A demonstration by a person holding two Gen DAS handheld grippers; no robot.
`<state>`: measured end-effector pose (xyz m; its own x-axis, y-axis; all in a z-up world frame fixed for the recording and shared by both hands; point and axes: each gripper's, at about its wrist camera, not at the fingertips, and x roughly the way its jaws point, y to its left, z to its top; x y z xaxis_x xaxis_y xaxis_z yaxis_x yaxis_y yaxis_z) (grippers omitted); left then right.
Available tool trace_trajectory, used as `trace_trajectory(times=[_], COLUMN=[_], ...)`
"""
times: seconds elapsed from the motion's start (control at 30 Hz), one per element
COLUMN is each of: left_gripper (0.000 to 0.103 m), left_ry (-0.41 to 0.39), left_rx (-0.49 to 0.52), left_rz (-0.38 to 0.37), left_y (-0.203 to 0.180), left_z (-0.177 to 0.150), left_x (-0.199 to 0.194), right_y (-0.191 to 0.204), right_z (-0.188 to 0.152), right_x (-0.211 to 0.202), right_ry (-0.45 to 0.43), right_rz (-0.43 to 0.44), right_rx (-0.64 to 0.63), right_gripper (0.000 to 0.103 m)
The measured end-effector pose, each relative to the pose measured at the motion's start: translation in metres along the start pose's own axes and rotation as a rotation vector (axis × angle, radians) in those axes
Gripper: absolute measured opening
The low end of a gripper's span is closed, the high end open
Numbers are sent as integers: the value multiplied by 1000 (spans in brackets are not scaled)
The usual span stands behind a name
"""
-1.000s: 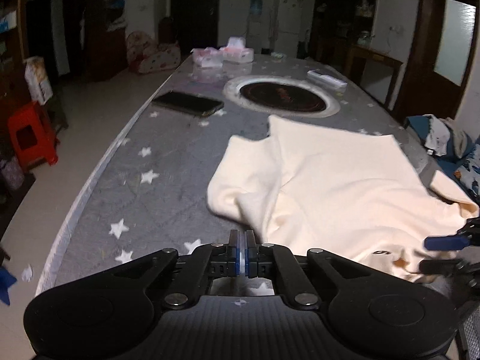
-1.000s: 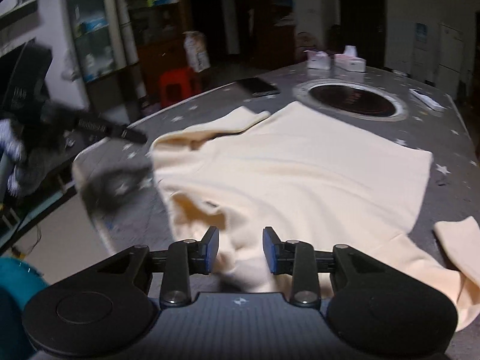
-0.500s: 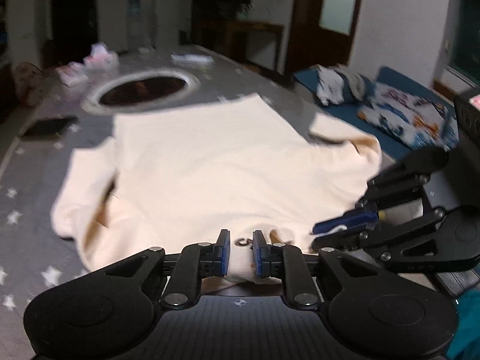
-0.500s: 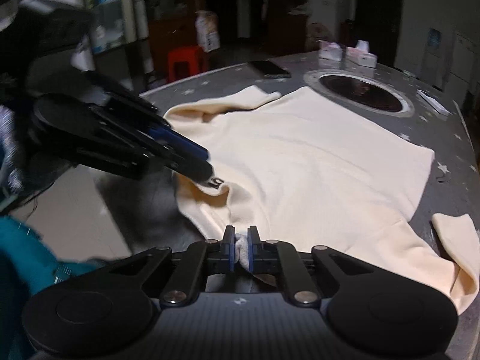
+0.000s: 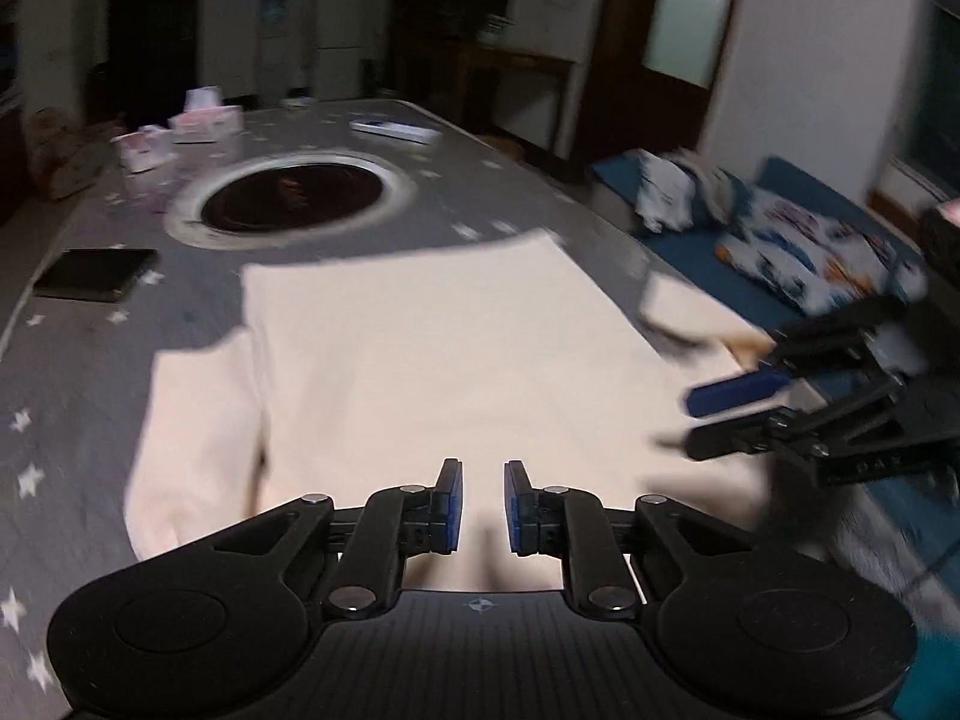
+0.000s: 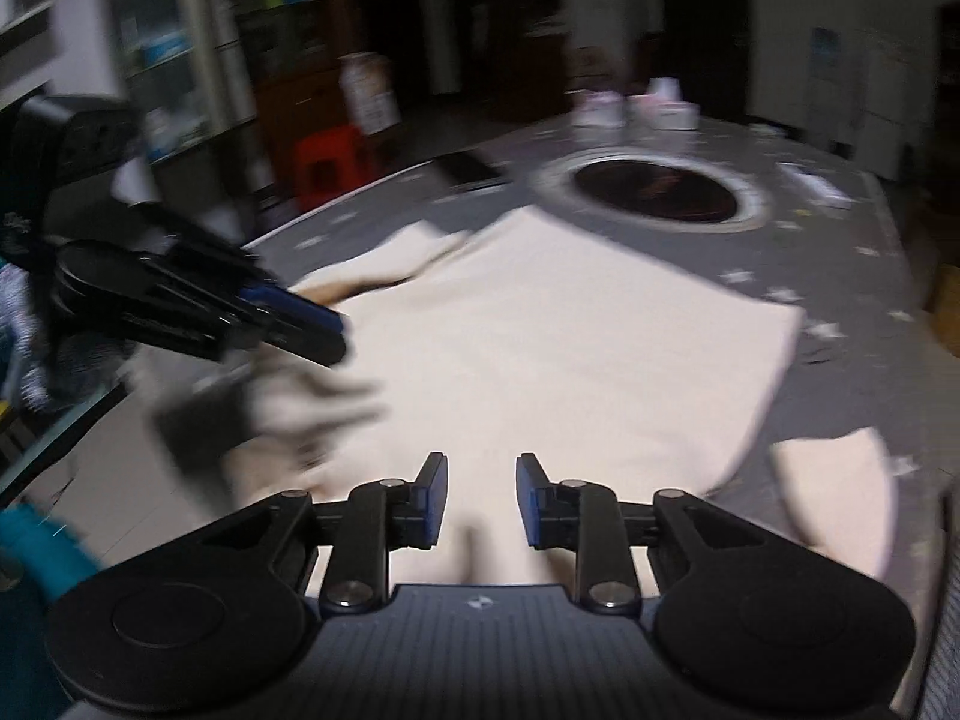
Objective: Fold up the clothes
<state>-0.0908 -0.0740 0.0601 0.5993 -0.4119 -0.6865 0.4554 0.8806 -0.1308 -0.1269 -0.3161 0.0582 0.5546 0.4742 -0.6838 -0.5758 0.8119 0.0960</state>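
Both frames are motion-blurred, so fine detail is soft.

Left gripper (image 5: 478,507): black linkage arms, flat blue pads, jaws spread with a clear gap. Nothing pinched; the pads sit apart over cloth and don't press on it. No change in the gap over the last half second.

Right gripper (image 6: 477,501): same build, jaws spread a bit wider, and they have just been opening. Cream fabric shows through the gap, but the pads aren't clamped on it.

Cream garment (image 5: 432,354): soft matte knit, pale cream, lying mostly flat directly ahead of and under both sets of fingertips. The body is a broad, roughly rectangular panel. In the left wrist view, one sleeve lies folded and rumpled ahead-left of the left gripper, and a second flap sticks out ahead-right near the right gripper's blue pads. In the right wrist view a loose sleeve end lies to the right of the right gripper.

Table cover (image 5: 150,300): grey, fuzzy-looking, printed with white stars, curved edge. Round recessed cooktop (image 5: 294,204), dark glossy disc with a pale ring, sits ahead beyond the garment. Flat black phone-like slab (image 5: 96,273) lies far ahead-left of the left gripper. Tissue packs (image 5: 204,120) sit at the far end. Red plastic stool (image 6: 327,162) stands on the floor ahead-left of the right gripper.
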Motion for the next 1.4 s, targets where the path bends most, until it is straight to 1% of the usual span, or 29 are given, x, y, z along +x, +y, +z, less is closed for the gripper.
trace_trajectory(times=[0.1, 0.27, 0.43, 0.5, 0.57, 0.67, 0.73, 0.77, 0.9, 0.97, 1.03, 1.1, 1.13, 1.2, 1.3, 1.33, 1.4], left_gripper=[16, 16, 16, 15, 15, 11, 11, 10, 9, 9, 10, 10, 10, 10, 11, 12, 15], left_ry=[1, 21, 45, 46, 29, 16, 8, 4, -6, -4, -15, -39, -53, -86, -124, -128, -118], left_rx=[-62, -121, -169, -170, -175, -161, -159, -161, -168, -189, -207, -225, -234, -252, -268, -262, -219], left_rz=[28, 61, 95, 127, 135, 185, 220, 240, 306, 316, 316, 312, 313, 319, 315, 308, 300], left_y=[16, 39, 58, 64, 70, 78, 86, 89, 105, 112, 120, 129, 134, 141, 147, 145, 134], left_z=[24, 54, 67, 69, 71, 74, 75, 76, 80, 82, 82, 81, 80, 78, 71, 68, 61], left_x=[25, 69, 107, 117, 120, 123, 124, 125, 127, 125, 117, 102, 94, 73, 43, 35, 26], right_y=[-33, -83, -120, -127, -132, -139, -142, -143, -143, -141, -136, -128, -124, -112, -82, -71, -50], right_z=[9, 24, 38, 42, 46, 54, 62, 66, 81, 89, 94, 95, 96, 95, 84, 80, 67], right_x=[12, 38, 68, 83, 97, 112, 121, 126, 144, 149, 143, 131, 125, 109, 90, 86, 80], right_ry=[-5, -8, -2, 13, 29, 20, 16, 13, 4, 7, -10, -28, -37, -53, -51, -45, -30], right_rz=[-85, -186, -241, -258, -273, -288, -302, -306, -335, -346, -357, -337, -323, -287, -212, -186, -138], right_rx=[68, 167, 222, 220, 217, 217, 213, 203, 153, 127, 95, 85, 83, 69, 19, 4, -27], right_gripper=[24, 25, 25, 25, 24, 23, 16, 15, 16, 20, 23, 25, 31, 38, 41, 45, 48])
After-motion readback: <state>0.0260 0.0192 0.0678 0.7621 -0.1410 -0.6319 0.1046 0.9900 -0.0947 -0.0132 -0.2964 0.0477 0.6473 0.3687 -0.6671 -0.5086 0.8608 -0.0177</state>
